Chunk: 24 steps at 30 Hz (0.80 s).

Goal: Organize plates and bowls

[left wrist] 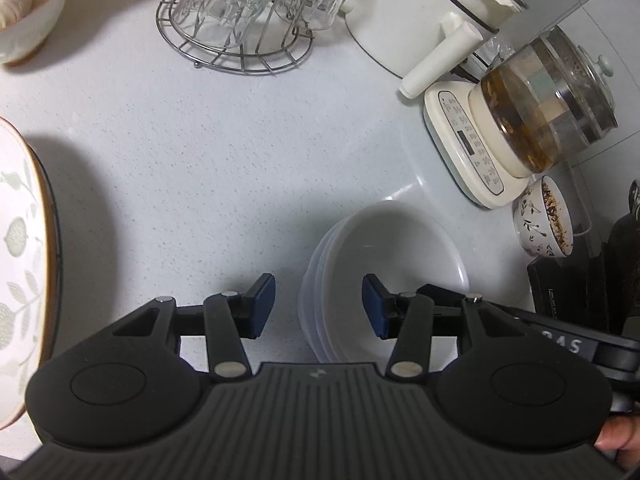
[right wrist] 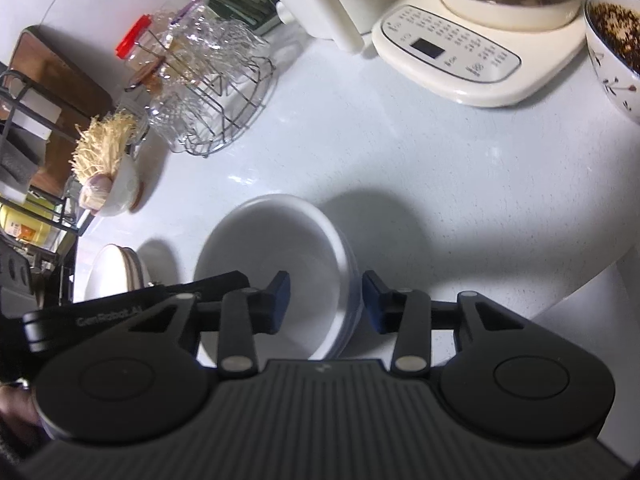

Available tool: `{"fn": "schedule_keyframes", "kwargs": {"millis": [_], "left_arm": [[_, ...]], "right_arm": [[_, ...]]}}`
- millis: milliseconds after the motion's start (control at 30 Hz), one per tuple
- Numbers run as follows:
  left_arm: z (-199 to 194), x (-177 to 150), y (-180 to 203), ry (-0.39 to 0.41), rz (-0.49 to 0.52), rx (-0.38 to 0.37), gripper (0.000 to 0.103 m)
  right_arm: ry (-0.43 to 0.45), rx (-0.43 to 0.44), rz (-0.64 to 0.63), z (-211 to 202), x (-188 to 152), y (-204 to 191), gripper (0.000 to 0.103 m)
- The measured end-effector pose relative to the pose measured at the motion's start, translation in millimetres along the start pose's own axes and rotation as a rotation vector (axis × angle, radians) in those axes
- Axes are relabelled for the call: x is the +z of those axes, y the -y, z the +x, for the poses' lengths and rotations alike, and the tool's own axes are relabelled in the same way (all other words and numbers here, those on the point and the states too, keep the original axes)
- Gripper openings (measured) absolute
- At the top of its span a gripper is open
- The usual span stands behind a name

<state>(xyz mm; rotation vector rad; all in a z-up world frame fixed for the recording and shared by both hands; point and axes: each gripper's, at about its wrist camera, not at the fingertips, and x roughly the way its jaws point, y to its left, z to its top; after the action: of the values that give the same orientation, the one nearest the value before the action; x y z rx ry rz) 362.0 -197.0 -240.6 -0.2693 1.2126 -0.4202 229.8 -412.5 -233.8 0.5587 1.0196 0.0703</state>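
A stack of white bowls (left wrist: 400,248) (right wrist: 260,248) stands on the pale counter (left wrist: 200,160). My left gripper (left wrist: 319,306) straddles the stack's left rim, one blue pad outside it and one inside the top bowl, with gaps on both sides, so it is open. My right gripper (right wrist: 326,302) straddles the opposite rim, its inner pad clear of the bowl wall and its outer pad close beside the stack's edge; it is open too. A leaf-patterned plate with a brown rim (left wrist: 20,260) lies at the left, seen in the right wrist view as a low pile of plates (right wrist: 116,268).
At the back stand a wire rack of upturned glasses (left wrist: 236,20) (right wrist: 208,92), a white pot (left wrist: 420,8) and a glass kettle on a cream base (left wrist: 540,112) (right wrist: 452,56). A patterned bowl of dried bits (left wrist: 544,220) (right wrist: 612,40) and a garlic bowl (left wrist: 24,8) (right wrist: 108,184) stand nearby.
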Motion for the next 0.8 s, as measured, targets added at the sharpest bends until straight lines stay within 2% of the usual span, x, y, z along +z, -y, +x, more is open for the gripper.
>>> {"fn": "schedule_keyframes", "kwargs": {"millis": [333,433,800], "left_arm": [[11,-7,-1,0.015,-0.036,-0.018,0.052],[15,-8,-4,0.003,-0.053,-0.017,0.042],[12,-18,-1,0.011,-0.032,0.004,0.037]], "right_arm": [[-0.029,0.019,0.029,10,-6,7,0.032],[-0.029,0.010,0.023,10,-7,6,0.025],[-0.004,0.021,-0.032,4,-12,4,0.024]]}}
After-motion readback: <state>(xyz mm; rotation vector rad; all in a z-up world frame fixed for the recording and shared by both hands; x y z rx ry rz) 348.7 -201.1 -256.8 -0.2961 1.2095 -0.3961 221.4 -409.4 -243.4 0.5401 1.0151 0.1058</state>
